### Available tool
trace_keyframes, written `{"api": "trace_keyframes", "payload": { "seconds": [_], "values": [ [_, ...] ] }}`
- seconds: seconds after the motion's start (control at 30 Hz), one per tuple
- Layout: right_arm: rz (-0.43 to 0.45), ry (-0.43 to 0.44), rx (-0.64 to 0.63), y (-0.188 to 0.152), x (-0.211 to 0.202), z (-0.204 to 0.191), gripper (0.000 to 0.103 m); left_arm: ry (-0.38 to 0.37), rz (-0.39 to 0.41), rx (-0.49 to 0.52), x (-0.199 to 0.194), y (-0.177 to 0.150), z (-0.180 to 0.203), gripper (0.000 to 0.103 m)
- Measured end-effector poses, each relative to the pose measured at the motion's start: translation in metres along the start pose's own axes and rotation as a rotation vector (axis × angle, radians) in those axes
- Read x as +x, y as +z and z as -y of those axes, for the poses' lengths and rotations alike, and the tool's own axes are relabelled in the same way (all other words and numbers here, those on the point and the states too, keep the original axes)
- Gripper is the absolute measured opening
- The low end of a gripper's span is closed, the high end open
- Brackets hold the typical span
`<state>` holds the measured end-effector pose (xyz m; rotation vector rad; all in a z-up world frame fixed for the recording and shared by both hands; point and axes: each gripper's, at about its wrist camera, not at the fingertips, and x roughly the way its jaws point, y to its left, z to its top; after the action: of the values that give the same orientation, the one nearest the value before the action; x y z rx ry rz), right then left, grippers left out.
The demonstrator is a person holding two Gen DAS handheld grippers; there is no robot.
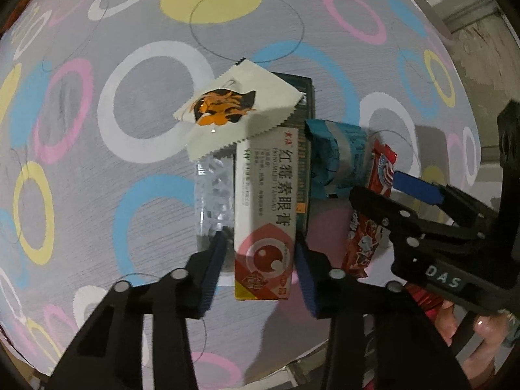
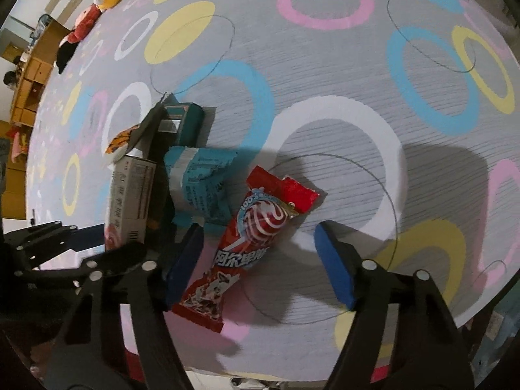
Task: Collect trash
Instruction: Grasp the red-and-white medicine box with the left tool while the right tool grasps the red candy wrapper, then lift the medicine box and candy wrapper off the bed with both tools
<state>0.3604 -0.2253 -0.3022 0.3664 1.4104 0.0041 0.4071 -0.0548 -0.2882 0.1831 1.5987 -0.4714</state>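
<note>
Black fingers of the left gripper (image 1: 260, 269) fill the bottom of its view, the jaws straddling the near end of a white and red ointment box (image 1: 265, 214); the blue pads sit just beside its sides, but whether they press yet I cannot tell. Under everything lies the worktop (image 1: 97, 195), covered in a grey cloth with coloured rings. Nothing has left it, so by my judgement the collecting has barely started — the whole heap of trash is still to be lifted.

That box runs lengthwise away from the left camera, its red-printed end nearest. Behind it sit a dark green carton (image 1: 308, 97) and a white sachet (image 1: 234, 110) with an orange picture lying across both; a clear crinkled wrapper (image 1: 213, 198) lies on its left, a crumpled blue packet (image 1: 338, 162) on its right.

Over on the right, the right gripper (image 2: 260, 260) has its jaws spread around a red candy wrapper (image 2: 247, 243) — one pad is at its edge, the other well clear. Its long axis slants from near-left to far-right.
</note>
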Motion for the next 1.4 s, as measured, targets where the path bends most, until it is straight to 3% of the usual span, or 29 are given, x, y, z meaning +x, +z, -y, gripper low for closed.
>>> {"api": "trace_keyframes", "payload": {
  "seconds": [0.13, 0.27, 0.77, 1.2, 1.4],
  "values": [
    [0.012, -0.032, -0.030, 0.002, 0.000, -0.010, 0.037, 0.000, 0.007, -0.007, -0.001, -0.003, -0.010, 0.035],
    [0.010, -0.049, -0.053, 0.000, -0.001, -0.016, 0.025, 0.000, 0.010, -0.005, -0.003, -0.007, -0.007, 0.034],
    [0.047, -0.052, -0.048, -0.015, -0.023, 0.002, 0.025, 0.004, 0.032, -0.054, -0.012, -0.027, -0.009, 0.033],
    [0.091, -0.065, -0.074, -0.019, -0.048, 0.003, 0.025, -0.007, 0.058, -0.051, -0.034, -0.040, -0.011, 0.033],
    [0.140, -0.073, -0.088, -0.022, -0.075, 0.004, 0.025, 0.004, 0.108, -0.054, -0.061, -0.053, -0.011, 0.033]
  ]
}}
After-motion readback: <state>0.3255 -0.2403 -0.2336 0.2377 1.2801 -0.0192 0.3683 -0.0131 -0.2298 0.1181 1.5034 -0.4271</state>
